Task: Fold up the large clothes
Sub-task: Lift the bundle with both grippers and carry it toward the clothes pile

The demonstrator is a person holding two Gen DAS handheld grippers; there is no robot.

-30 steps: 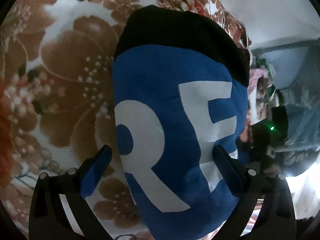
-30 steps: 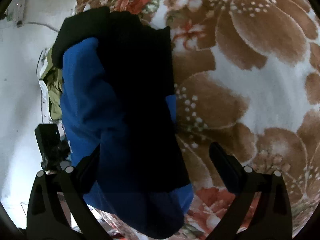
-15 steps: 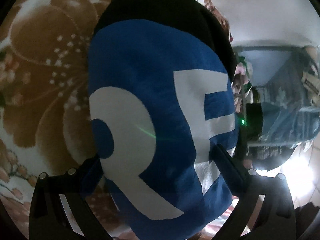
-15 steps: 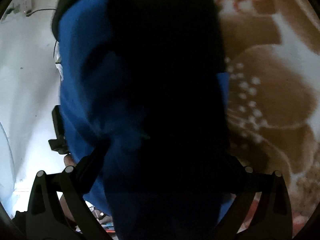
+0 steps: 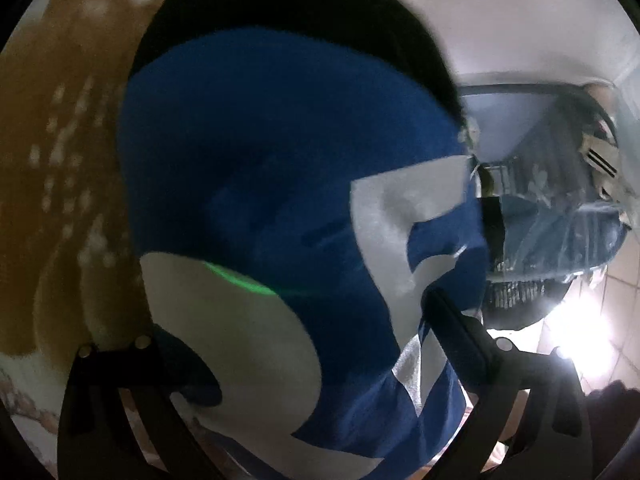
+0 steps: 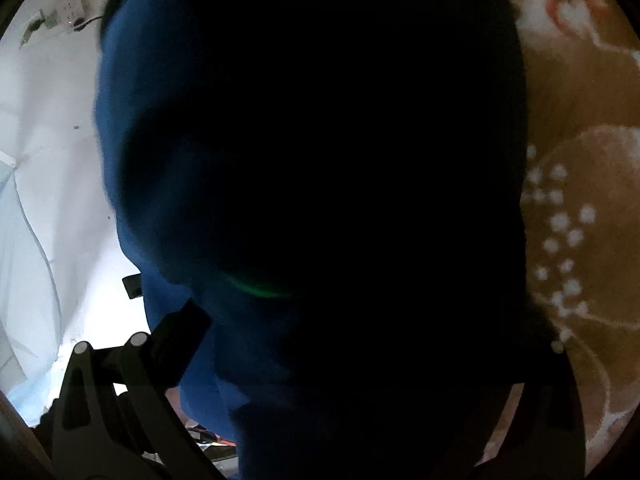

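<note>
the blue garment (image 5: 256, 184) fills nearly all of both wrist views, so much is lost behind it. in the right wrist view most of it (image 6: 132, 128) reads as a black mass, with only a blue strip showing down its left edge; folds and seams there cannot be made out. the right gripper (image 6: 332, 332) has its left finger (image 6: 180, 336) showing beside the cloth, while the right finger is swallowed in the dark, only a bolt and a bit of frame visible. the fingers look spread wide with the garment lying between them, not pinched.

in the left wrist view the garment runs lengthwise from near to far, its black band (image 5: 288, 4) at the far end and big white letters (image 5: 236, 344) nearer the camera, cut off by the frame at the bottom. the left gripper (image 5: 296, 316) also stands apart, one finger (image 5: 456, 332) pressing against the cloth's right side, the other mostly covered by it.

the garment sits over a brown floral blanket (image 5: 52, 160), blurred at the left. to the far right a white wall (image 5: 520, 12) and a heap of bluish stuff (image 5: 560, 224) are hard to read.
</note>
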